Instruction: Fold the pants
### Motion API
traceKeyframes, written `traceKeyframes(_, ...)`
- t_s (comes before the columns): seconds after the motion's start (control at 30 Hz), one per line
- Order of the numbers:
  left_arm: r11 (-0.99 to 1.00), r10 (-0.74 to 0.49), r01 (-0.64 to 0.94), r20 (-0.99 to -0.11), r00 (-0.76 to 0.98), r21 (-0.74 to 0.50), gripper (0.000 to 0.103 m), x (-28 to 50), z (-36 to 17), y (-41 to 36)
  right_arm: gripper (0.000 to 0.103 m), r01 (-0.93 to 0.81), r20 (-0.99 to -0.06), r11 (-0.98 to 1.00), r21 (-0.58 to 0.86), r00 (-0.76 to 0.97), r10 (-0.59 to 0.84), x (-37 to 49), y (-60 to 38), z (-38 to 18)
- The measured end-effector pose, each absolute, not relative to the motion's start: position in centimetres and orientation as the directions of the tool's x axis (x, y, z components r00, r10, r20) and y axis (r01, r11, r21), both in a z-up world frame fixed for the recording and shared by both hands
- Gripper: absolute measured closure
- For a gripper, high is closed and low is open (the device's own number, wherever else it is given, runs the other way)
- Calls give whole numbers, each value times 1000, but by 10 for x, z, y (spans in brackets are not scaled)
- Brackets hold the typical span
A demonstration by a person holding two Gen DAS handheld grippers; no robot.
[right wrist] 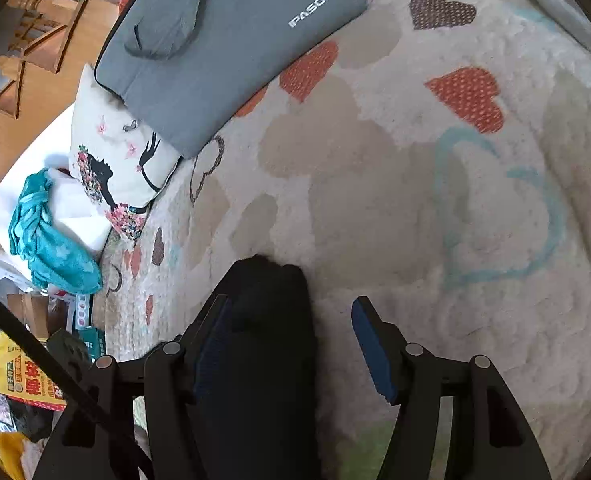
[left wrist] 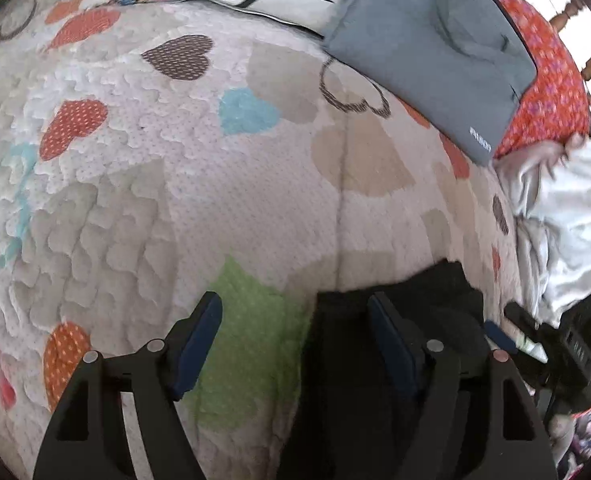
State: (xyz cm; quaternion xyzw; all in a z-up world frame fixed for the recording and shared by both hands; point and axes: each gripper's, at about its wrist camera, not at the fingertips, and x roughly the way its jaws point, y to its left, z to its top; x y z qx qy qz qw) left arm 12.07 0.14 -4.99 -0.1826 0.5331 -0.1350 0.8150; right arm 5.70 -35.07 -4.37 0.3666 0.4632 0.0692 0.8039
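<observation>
The black pants [left wrist: 359,360] lie on a heart-patterned quilt [left wrist: 215,200]. In the left wrist view my left gripper [left wrist: 295,340] is open, its right finger over the pants' edge and its left finger over a green heart. My right gripper shows at the right edge [left wrist: 543,340]. In the right wrist view the right gripper [right wrist: 291,344] is open, with a dark end of the pants [right wrist: 267,340] between its fingers, close against the left finger. Nothing is pinched in either gripper.
A grey laptop sleeve [left wrist: 427,48] [right wrist: 215,48] and a white printed pillow [right wrist: 119,160] lie at the quilt's far side. A white crumpled cloth [left wrist: 567,208] lies to the right. A red floral cover [left wrist: 547,80], a teal cloth [right wrist: 47,232] and a wooden headboard [right wrist: 35,60] border the bed.
</observation>
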Motion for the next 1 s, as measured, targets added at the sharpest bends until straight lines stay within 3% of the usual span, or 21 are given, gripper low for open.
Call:
traceKeyframes(0.27, 930, -345, 71, -791, 504, -360, 28, 93, -20, 6, 35, 209, -678, 689, 694, 512, 528, 41, -334, -56)
traceKeyframes(0.67, 970, -238, 204, -705, 668, -134, 28, 46, 26, -28, 32, 177, -687, 705, 687, 477, 549, 26, -309, -63)
traceKeyframes(1.0, 970, -233, 212, -712, 662, -120, 28, 35, 23, -31, 32, 175, -685, 705, 687, 479, 548, 22, -307, -64)
